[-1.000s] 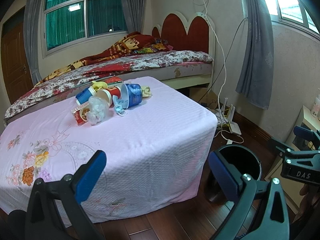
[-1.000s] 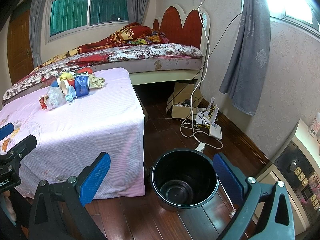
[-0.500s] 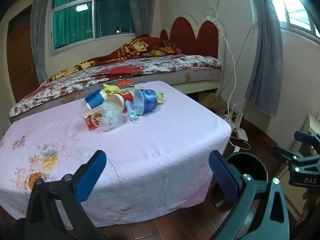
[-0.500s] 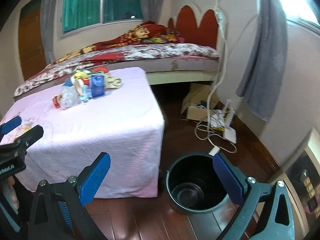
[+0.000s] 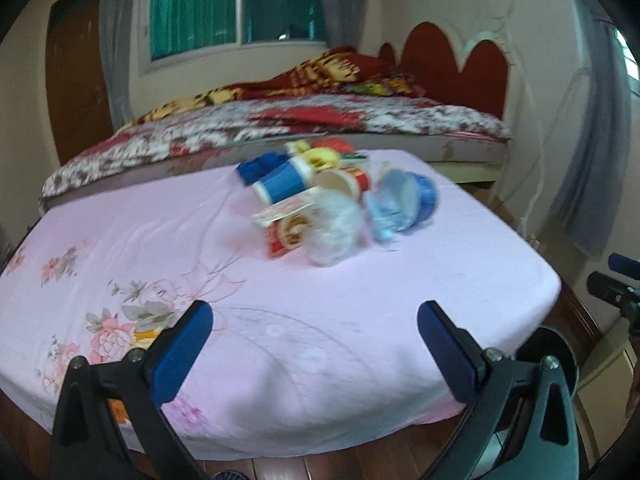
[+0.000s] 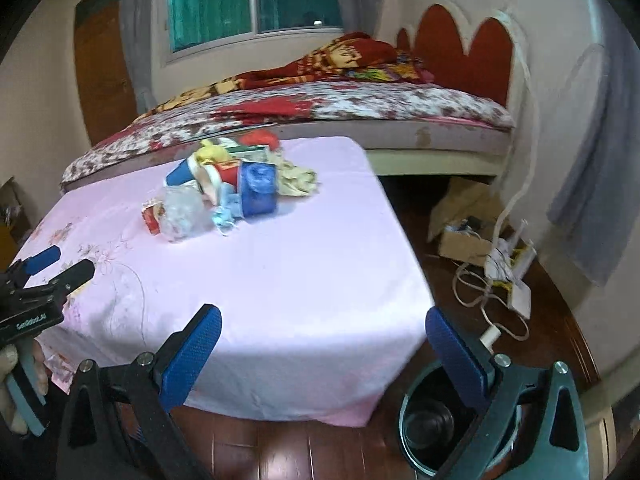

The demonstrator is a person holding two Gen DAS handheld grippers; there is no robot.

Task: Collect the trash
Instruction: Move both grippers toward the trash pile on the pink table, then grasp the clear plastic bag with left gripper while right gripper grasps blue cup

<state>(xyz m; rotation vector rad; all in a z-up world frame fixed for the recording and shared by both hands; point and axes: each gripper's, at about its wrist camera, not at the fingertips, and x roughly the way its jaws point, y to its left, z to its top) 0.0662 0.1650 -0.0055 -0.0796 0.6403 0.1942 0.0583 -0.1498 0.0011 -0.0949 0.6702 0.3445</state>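
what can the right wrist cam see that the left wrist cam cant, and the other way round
Only the right wrist view shows the cardboard box, the white cables on the floor, and inside the black bin. Only the left wrist view shows the floral print on the pink sheet up close. Both show the trash pile on the table, the bed, and both grippers, left and right, jaws open and empty.

A heap of trash point(image 5: 336, 204) lies on the pink cloth just above the middle of the left wrist view, blurred: a blue cup point(image 5: 280, 184) on its side, a red-and-white wrapper point(image 5: 286, 226), a crumpled clear plastic bag point(image 5: 334, 228) and a blue tub point(image 5: 416, 200) tipped over. In the right wrist view the same heap sits upper left of centre. A black bin point(image 6: 424, 432) stands upright on the wood floor at that view's lower right.
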